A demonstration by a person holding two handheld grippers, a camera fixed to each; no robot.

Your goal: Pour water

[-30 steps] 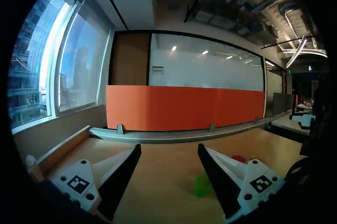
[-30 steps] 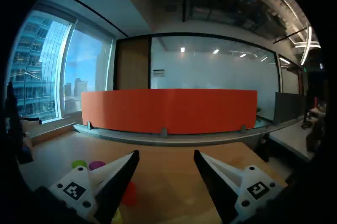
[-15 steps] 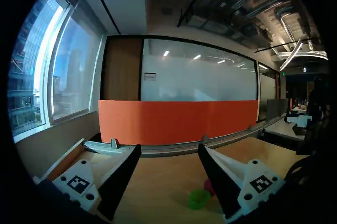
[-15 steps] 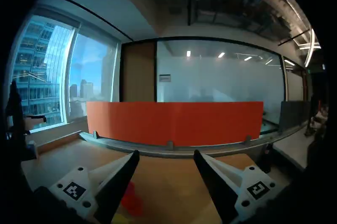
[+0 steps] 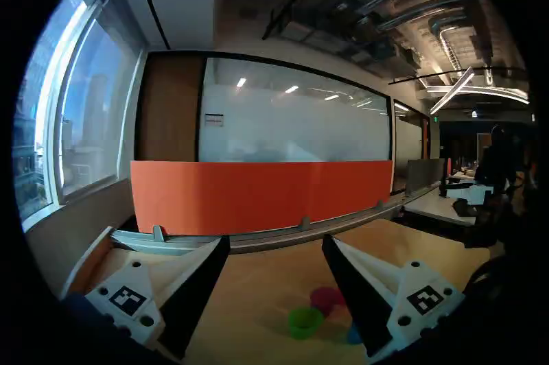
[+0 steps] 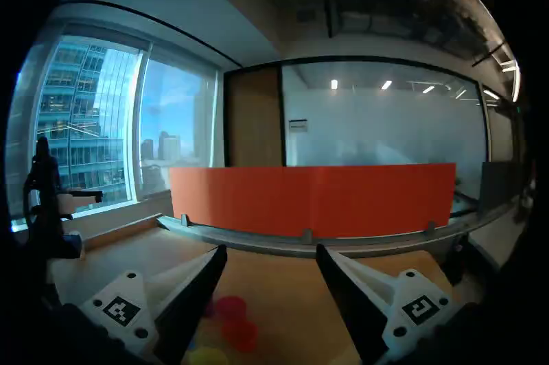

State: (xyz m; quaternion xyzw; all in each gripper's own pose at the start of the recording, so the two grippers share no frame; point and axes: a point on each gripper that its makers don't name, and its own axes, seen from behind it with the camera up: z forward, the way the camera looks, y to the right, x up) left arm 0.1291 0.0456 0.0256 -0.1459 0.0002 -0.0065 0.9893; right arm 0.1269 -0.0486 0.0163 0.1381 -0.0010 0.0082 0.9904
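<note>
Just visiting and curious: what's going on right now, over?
Left gripper open, empty. Right gripper open, empty. Coloured cups on the table, untouched. Nothing seen in the way.

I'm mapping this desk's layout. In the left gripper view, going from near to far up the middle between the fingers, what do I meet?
green cup → pink cup → orange partition → frosted glass wall
</note>
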